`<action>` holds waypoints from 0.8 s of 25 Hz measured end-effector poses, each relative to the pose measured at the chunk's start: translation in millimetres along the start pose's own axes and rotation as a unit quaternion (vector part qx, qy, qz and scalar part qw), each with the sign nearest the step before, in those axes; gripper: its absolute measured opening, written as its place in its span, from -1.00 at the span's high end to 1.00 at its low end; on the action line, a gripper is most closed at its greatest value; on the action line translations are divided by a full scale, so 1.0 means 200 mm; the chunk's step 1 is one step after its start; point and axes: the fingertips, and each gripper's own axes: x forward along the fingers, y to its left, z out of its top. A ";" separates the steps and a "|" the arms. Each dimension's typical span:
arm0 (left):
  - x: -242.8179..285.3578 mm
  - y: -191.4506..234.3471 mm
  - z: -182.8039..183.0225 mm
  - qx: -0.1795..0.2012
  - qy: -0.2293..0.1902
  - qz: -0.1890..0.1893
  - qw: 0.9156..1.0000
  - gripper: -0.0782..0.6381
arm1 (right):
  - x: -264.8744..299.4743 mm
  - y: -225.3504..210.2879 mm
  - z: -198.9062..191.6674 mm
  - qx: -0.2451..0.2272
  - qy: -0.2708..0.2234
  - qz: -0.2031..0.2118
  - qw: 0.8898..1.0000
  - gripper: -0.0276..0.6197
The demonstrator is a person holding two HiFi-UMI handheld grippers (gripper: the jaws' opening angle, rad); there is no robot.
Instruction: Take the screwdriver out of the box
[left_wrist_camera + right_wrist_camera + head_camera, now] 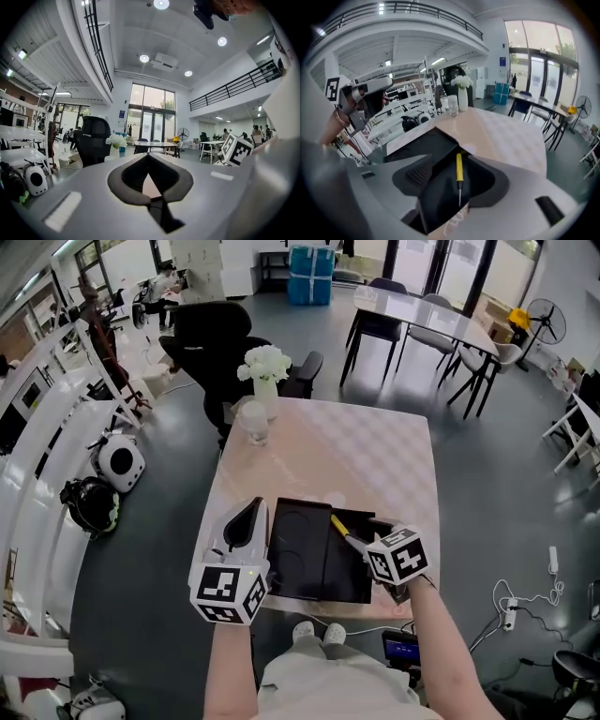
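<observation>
An open black box (309,559) lies at the near edge of the pink checked table (375,456). The yellow-handled screwdriver (339,525) rests in the box's right part. My right gripper (367,542) tilts down over it. In the right gripper view the screwdriver (459,169) lies lengthwise between the two spread jaws of the right gripper (457,176), with a gap on each side and the pads off it. The box (436,150) fills the space under them. My left gripper (257,506) hovers level just left of the box, its tips together and nothing held; in its own view the left gripper (149,157) points across the table.
A vase of white flowers (266,371) and a glass (254,421) stand at the table's far left corner. A black office chair (216,343) is behind them. White shelving with helmets (117,463) runs along the left. Cables lie on the floor at the right (511,610).
</observation>
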 end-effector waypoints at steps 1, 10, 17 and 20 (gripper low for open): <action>0.00 0.00 0.00 0.000 0.001 0.003 1.000 0.76 | 0.03 0.00 -0.04 0.000 0.021 0.008 1.000 0.17; -0.05 0.02 -0.05 -0.003 0.012 0.027 1.000 0.76 | 0.28 -0.04 -0.17 -0.004 0.153 0.034 0.988 0.27; -0.05 0.06 -0.10 -0.004 0.026 0.036 0.999 0.76 | 0.48 -0.07 -0.27 -0.019 0.234 0.040 0.971 0.28; -0.04 0.09 -0.13 -0.006 0.032 0.041 0.999 0.76 | 0.53 -0.07 -0.31 -0.030 0.258 0.046 0.965 0.28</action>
